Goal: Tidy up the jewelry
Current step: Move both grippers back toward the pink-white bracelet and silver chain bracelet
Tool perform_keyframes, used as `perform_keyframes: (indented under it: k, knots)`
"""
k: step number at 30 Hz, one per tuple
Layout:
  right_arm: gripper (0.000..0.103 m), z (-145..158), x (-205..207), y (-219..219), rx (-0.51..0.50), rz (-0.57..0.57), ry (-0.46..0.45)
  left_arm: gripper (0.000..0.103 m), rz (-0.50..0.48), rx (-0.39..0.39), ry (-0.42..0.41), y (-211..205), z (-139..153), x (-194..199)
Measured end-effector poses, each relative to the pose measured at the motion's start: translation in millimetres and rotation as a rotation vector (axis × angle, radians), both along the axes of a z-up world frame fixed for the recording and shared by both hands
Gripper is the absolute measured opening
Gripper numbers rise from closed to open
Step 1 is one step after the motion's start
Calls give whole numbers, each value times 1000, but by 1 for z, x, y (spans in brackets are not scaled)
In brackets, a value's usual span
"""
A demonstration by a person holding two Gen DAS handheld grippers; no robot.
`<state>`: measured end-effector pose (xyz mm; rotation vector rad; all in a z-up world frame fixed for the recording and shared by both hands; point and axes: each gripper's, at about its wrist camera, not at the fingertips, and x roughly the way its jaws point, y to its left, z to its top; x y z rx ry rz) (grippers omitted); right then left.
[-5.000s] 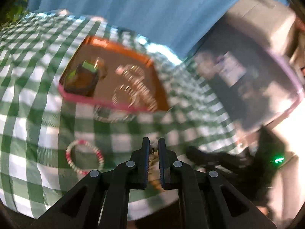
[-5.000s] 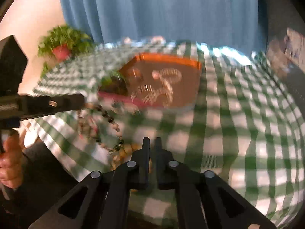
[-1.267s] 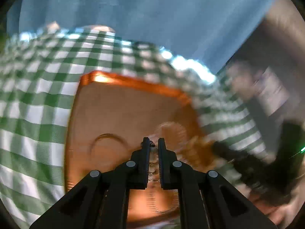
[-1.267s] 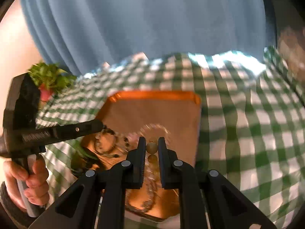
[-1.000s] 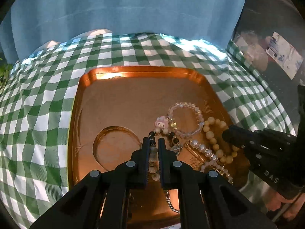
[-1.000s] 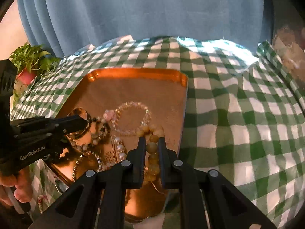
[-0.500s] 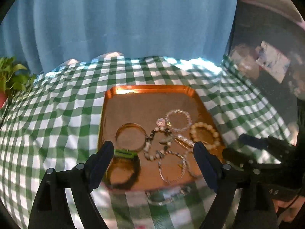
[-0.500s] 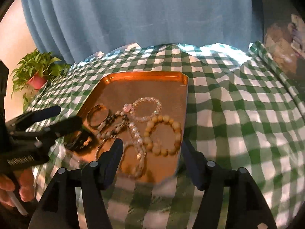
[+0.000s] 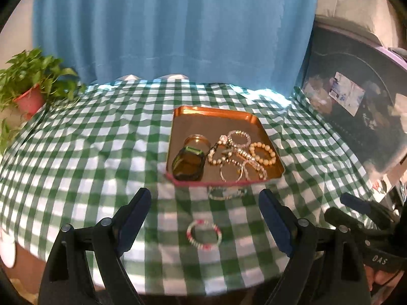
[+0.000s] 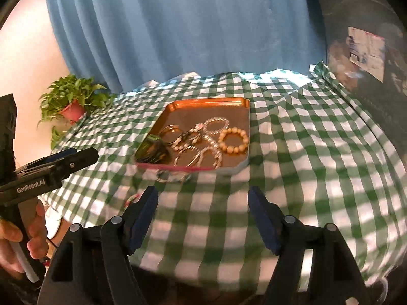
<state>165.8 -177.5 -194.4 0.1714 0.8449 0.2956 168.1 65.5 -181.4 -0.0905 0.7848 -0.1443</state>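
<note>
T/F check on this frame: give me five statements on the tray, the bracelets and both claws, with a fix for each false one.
1. Both the left claw and the right claw are open with nothing between their fingers. True.
2. The copper tray is empty. False: it holds several bracelets and a dark green glass piece.
3. A red and white bead bracelet lies on the checked cloth, outside the tray. True.
4. The tan bead bracelet lies on the cloth. False: it lies inside the tray, on its right side in the left wrist view.
5. The potted plant stands in the tray. False: it stands at the table's far left edge, apart from the tray.
</note>
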Motion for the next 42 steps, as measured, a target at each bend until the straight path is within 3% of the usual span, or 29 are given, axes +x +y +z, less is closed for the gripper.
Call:
perform_keyframes:
  k: [10, 13, 23, 26, 28, 30, 35, 39, 42]
  knots:
    - [70, 0, -56, 17, 14, 32, -44, 87, 80, -18, -21, 31, -20, -38]
    - [70, -7, -52, 15, 13, 26, -44, 87, 77, -64, -10, 37, -35, -31]
    - [68, -44, -8, 15, 22, 38, 21, 87, 51, -92, 53, 32, -85, -3]
    - [58, -58, 5, 25, 16, 81, 53, 87, 11, -54, 77, 22, -100, 1]
    - [43, -66, 14, 31, 30, 106, 73, 87, -22, -6, 94, 15, -106, 7]
    - [34, -73, 23, 36, 41, 116, 93, 87, -44, -9, 102, 12, -109, 12]
    - [26, -82, 43, 50, 30, 136, 105, 87, -37, -34, 101, 17, -113, 21]
    - [15, -85, 66, 62, -28, 84, 102, 86, -22, -50, 97, 22, -115, 27]
    - [15, -87, 83, 73, -44, 73, 117, 86, -20, -61, 99, 23, -115, 29]
